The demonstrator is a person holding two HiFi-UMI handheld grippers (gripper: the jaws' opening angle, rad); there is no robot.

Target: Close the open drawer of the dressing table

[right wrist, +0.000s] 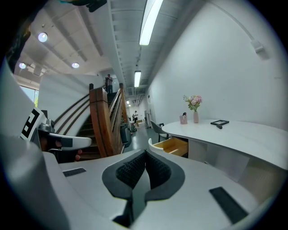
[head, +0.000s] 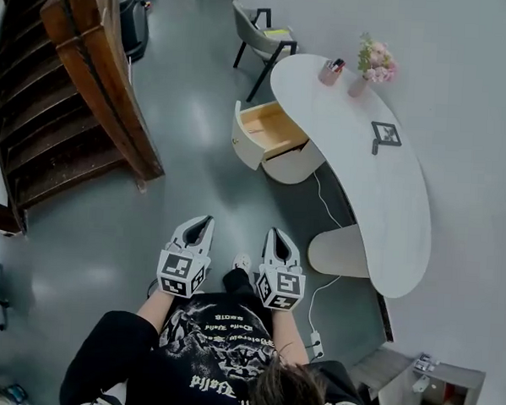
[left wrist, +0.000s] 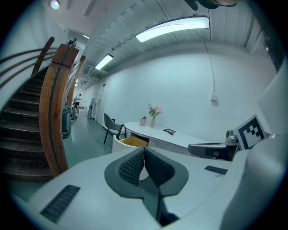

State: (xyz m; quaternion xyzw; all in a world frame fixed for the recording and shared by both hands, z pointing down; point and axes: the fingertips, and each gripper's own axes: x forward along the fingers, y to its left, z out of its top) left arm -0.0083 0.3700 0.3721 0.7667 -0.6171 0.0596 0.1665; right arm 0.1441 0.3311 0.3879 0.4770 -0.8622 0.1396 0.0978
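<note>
- left hand-held gripper (head: 203,224) is closed, jaws pressed right together with nothing between them. it's held out low in front of the person, over the grey floor (head: 178,177)
- right hand-held gripper (head: 275,234) same deal: jaws shut on each other, nothing in them. it sits just beside the left one and both point roughly toward the drawer end of the table
- the drawer (head: 269,129) is pulled out, sticking out of the rounded white cabinet under the far end of the dressing table (head: 380,204). you can see the light wood inside, and it's well apart from both grippers
- on the table top, a pink vase of flowers (head: 372,64) and a small pink cup (head: 331,72) stand near each other at the far end
- a dark flat thing with a square frame shape (head: 385,135) lies further along toward the middle of the top, can't tell what it is
- a grey chair (head: 263,35) with black legs stands on the floor just beyond the drawer
- a wooden staircase (head: 72,95) climbs up on the left side of the head view
- a white power strip (head: 317,343) lies on the floor by the person's right side
</note>
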